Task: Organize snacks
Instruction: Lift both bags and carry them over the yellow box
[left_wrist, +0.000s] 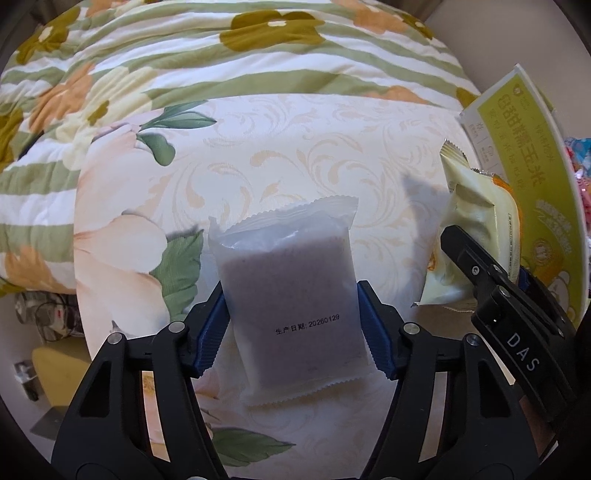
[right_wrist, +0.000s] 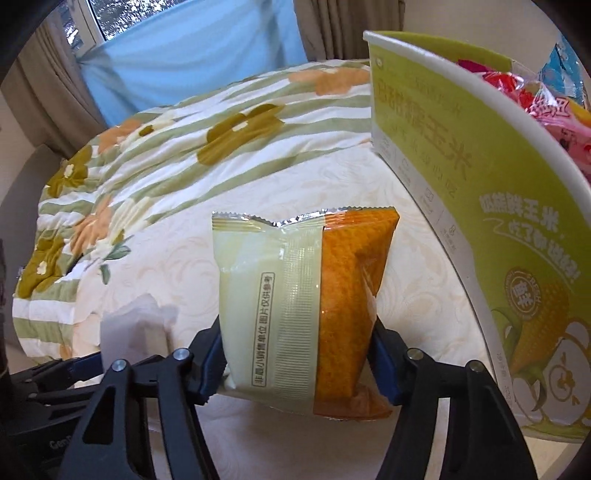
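My left gripper (left_wrist: 293, 328) is shut on a frosted white packet (left_wrist: 291, 291) with a purple filling, held above the floral bed sheet (left_wrist: 280, 147). My right gripper (right_wrist: 299, 365) is shut on a cream and orange snack packet (right_wrist: 295, 302). That packet also shows in the left wrist view (left_wrist: 469, 236) at the right, with the right gripper's black finger (left_wrist: 480, 269) over it. The white packet shows in the right wrist view (right_wrist: 133, 328) at the lower left. A green and white corn box (right_wrist: 480, 192) stands right of the right gripper, with several bright snack packets (right_wrist: 543, 99) inside.
A folded quilt with green stripes and flowers (left_wrist: 184, 55) lies across the far side of the bed. The corn box shows at the right edge of the left wrist view (left_wrist: 524, 155). A window with a blue curtain (right_wrist: 184, 48) is behind the bed.
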